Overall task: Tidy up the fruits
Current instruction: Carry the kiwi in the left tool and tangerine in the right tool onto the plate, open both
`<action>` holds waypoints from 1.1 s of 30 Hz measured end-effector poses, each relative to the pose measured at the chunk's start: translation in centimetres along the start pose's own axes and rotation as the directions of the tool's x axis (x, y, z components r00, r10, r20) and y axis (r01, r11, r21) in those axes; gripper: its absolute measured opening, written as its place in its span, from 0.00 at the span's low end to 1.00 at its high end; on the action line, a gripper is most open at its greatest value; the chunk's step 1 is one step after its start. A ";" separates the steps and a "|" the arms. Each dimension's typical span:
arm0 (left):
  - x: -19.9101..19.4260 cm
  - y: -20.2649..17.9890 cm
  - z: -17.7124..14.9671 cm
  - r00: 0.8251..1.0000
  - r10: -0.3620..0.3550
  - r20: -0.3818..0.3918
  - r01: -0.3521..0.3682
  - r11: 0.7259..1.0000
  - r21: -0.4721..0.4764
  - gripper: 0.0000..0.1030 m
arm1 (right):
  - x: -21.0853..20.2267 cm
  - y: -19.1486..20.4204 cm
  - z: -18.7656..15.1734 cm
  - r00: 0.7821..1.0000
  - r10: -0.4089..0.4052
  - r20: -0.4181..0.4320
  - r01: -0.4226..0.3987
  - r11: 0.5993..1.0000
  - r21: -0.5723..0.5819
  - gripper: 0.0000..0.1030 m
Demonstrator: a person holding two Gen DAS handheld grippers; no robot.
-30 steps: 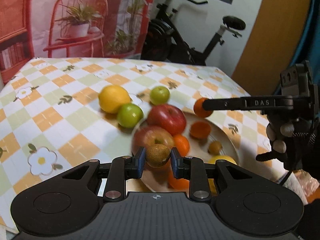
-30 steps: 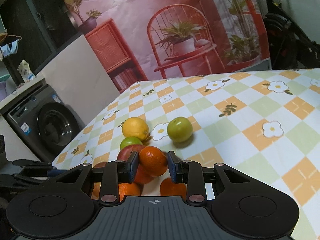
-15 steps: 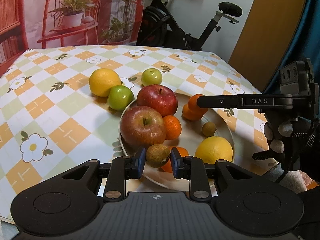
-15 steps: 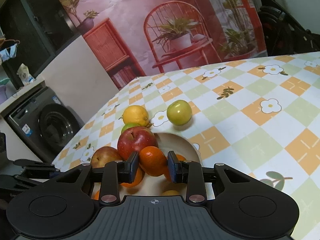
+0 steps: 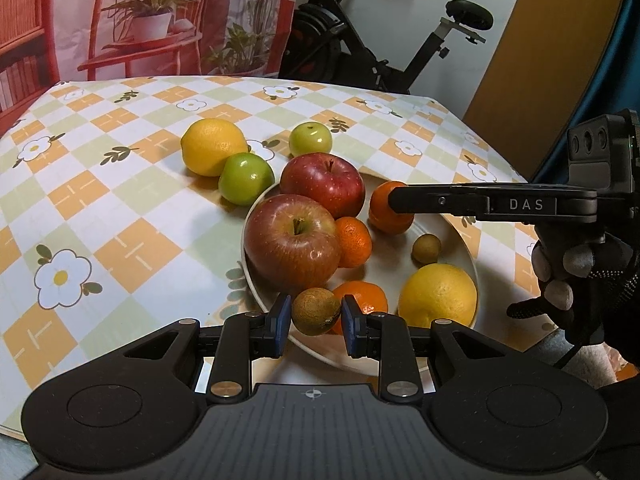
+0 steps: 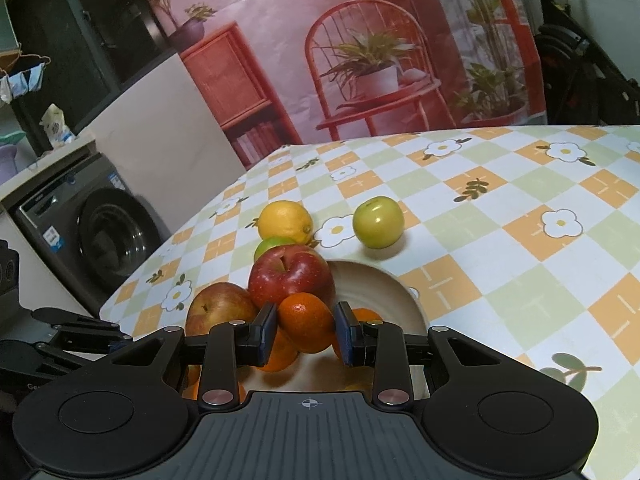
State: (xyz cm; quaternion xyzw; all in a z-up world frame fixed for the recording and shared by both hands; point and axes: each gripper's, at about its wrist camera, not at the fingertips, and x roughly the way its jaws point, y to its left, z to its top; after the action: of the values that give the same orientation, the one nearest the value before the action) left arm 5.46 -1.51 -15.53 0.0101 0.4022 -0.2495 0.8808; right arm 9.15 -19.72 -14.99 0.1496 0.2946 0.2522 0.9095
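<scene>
A cream plate (image 5: 460,236) on the checked tablecloth holds two red apples (image 5: 294,240), several mandarins, a small brown fruit (image 5: 427,249) and a yellow citrus (image 5: 438,295). My left gripper (image 5: 314,314) is shut on a brown kiwi (image 5: 316,311) above the plate's near rim. My right gripper (image 6: 306,326) is shut on a mandarin (image 6: 306,322) over the plate (image 6: 384,288), beside the far red apple (image 6: 292,276). From the left wrist view the right gripper's finger (image 5: 440,201) covers part of that mandarin (image 5: 386,210). A lemon (image 5: 212,146) and two green apples (image 5: 246,178) lie on the cloth.
The second green apple (image 6: 378,222) sits alone on the cloth beyond the plate. A gloved hand (image 5: 580,280) holds the right gripper at the table's right edge. An exercise bike (image 5: 380,52) stands behind the table, a washing machine (image 6: 92,232) to its side.
The right gripper has carried its mandarin lower and over the plate, close to the red apple. The left gripper with the kiwi has stayed above the plate's near rim.
</scene>
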 end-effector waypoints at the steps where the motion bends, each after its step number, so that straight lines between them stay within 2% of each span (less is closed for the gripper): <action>1: 0.0 0.0 0.0 1.000 0.001 0.001 -0.001 1.000 0.000 0.28 | 0.0 0.1 0.0 1.000 0.000 0.000 0.000 1.000 -0.001 0.28; 12: 0.1 0.3 -0.1 1.000 0.014 0.005 -0.014 1.000 -0.010 0.28 | 0.2 1.1 0.0 0.998 -0.053 -0.017 0.051 0.996 -0.078 0.28; 33: 0.1 0.5 0.0 0.999 0.031 0.015 -0.031 0.999 -0.013 0.28 | 0.1 1.7 -0.3 0.998 -0.059 -0.014 0.057 0.992 -0.112 0.30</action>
State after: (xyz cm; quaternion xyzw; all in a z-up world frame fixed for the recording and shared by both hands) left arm 5.78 -1.14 -15.69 0.0089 0.3968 -0.2334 0.8877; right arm 8.39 -18.23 -14.54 0.0877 0.2920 0.2432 0.9208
